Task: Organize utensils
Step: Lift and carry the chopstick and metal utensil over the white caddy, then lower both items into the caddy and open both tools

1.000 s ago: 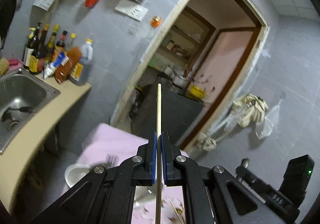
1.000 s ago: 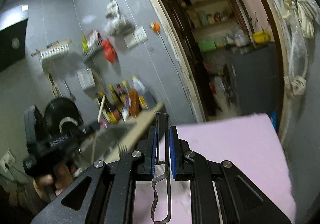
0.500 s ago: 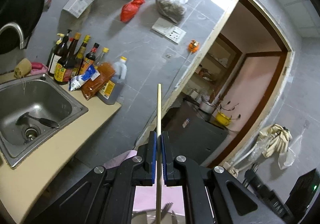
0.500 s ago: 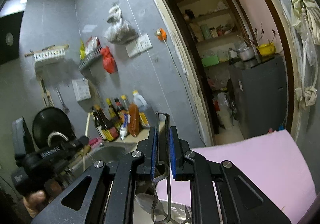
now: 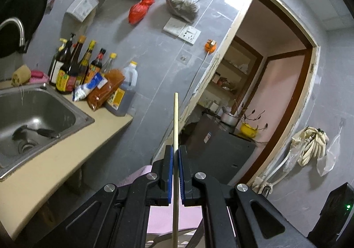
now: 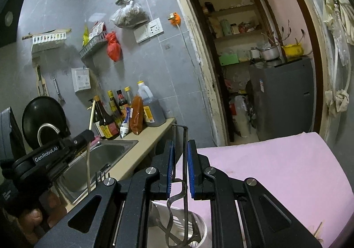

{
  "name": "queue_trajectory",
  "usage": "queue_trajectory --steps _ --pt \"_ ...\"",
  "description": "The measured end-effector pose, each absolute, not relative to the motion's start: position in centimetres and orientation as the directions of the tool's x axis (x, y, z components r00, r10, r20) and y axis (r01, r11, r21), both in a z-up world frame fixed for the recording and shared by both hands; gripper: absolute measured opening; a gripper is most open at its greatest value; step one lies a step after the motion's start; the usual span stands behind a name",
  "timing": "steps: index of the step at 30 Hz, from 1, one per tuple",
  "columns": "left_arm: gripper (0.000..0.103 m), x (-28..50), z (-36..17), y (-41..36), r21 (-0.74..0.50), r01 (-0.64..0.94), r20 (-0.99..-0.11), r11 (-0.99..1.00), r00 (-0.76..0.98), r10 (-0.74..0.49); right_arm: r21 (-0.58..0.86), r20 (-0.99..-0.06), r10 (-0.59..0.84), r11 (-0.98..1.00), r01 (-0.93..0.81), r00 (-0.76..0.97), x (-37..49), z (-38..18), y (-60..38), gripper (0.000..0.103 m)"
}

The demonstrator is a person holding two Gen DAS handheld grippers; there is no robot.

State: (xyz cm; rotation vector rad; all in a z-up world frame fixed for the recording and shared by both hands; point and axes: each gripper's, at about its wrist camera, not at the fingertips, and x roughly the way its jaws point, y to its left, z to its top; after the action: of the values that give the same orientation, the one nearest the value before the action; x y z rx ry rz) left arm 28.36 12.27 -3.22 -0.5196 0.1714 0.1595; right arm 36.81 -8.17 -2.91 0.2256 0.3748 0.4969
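— While both tools are held up off the pink-covered bench (image 6: 276, 172), why does neither utensil lie flat?
— My guess is that each is being carried upright so it can drop end-first into the steel holder (image 6: 200, 229), which stands on the pink cloth just below the right gripper (image 6: 179, 155). Upright, they would slide in beside what is already there.
— What is in there?
— Metal handles of some kind; the right view is too cluttered to name them. A fork (image 6: 100, 176) also shows its tines at the holder's left.
— And the sink (image 5: 39, 113) and the sauce bottles (image 5: 73, 70)?
— Off to the side along the wall, on a separate yellow counter. I'd judge they play no part in this step.
— What is the right gripper carrying?
— A bent-wire metal utensil (image 6: 183, 159), possibly a peeler or whisk handle. Its jaws stand narrow, with the wire frame between the blue pads, pinched on one side, the loop hanging down toward the holder.
— And the left gripper (image 5: 174, 152)?
— Its jaws are pressed tight on a single wooden chopstick (image 5: 175, 124), gripped near the middle so both ends stick out, which keeps a thin stick from pivoting.
— Which should go first?
— Probably the wire one, since it already hangs over the holder.
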Motion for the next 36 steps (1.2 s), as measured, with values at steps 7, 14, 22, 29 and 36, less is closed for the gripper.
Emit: queue_trajectory --steps 7,14,22,29,36 --pt "0.005 27.6 -3.6 12.4 -0.478 -0.167 -0.162 0.863 0.982 0.1 0.307 -0.305 0.527 0.843 -0.442 0.793 36.8 -3.8 -7.4 0.011" --pt "0.005 27.4 -4.4 14.2 -0.529 -0.163 -0.176 0.833 0.981 0.081 0.312 -0.318 0.528 0.842 -0.439 0.787 36.3 -4.7 -7.1 0.011" --pt "0.005 27.2 -4.7 14.3 -0.523 -0.164 -0.176 0.837 0.981 0.083 0.312 -0.324 0.526 0.844 -0.436 0.786 36.1 -5.0 -7.2 0.011" --pt "0.005 26.6 -4.8 13.4 -0.469 -0.176 -0.185 0.865 0.978 0.098 0.308 -0.327 0.527 0.844 -0.439 0.785 36.0 -5.1 -7.3 0.011" --pt "0.005 25.9 -4.8 12.3 -0.427 -0.165 -0.2 0.889 0.976 0.085 0.298 -0.339 0.528 0.846 -0.443 0.779 35.4 -5.1 -8.0 0.011"
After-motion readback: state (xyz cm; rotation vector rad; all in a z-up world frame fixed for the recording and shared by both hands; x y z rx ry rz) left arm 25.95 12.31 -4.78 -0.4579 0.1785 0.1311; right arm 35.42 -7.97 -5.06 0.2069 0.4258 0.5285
